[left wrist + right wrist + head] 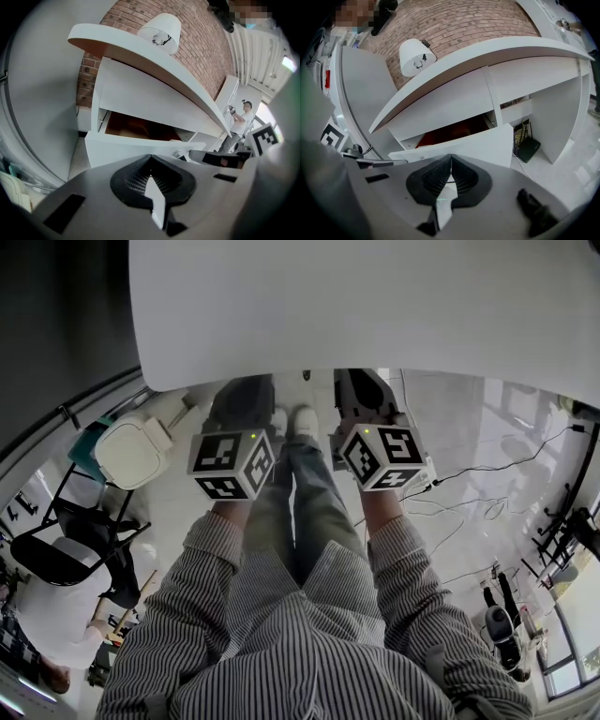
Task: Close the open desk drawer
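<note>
The white desk (140,56) has one drawer (136,149) pulled out, its brown inside (140,127) showing above the white front panel. In the right gripper view the same drawer front (473,145) juts out under the curved desktop (487,56). My left gripper (151,159) is shut and empty, a short way in front of the drawer. The right gripper (451,158) is likewise shut with nothing in it, facing the drawer front. In the head view both grippers (242,404) (364,395) reach under the desktop edge (356,315), which hides the drawer.
A white lamp (416,56) stands on the desk before a brick wall (454,23). A black box with cables (528,147) sits in the knee space. A white bin (131,451) and a black chair (75,540) are to my left, and cables (487,474) trail on the floor to my right.
</note>
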Tool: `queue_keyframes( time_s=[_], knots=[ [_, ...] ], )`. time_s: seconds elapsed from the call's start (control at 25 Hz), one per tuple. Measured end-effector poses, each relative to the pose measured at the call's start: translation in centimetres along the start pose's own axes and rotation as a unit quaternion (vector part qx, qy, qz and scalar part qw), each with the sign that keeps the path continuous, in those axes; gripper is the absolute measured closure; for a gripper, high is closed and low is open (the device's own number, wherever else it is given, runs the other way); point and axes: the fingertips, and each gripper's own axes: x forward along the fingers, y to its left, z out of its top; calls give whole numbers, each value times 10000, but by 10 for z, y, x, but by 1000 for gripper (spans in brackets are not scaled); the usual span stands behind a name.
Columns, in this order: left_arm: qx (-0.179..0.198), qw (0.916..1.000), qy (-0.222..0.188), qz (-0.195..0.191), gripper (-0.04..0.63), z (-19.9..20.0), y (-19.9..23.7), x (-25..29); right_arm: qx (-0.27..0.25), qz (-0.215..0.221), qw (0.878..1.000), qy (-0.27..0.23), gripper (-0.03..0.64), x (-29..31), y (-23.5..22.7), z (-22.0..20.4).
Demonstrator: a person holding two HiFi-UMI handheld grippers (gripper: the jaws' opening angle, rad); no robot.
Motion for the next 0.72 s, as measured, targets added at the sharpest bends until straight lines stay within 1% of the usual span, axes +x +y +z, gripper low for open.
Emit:
queue_keyframes(
  time_s=[0.36,0.72],
  knots=[
    [121,9998,-135,57,583,19,7,13,-60,73,9998,-173,600,17,-1,17],
    [199,9990,-382,105,583,35,12,18,-82,152,9990,-404,600,27,2,31]
  ],
)
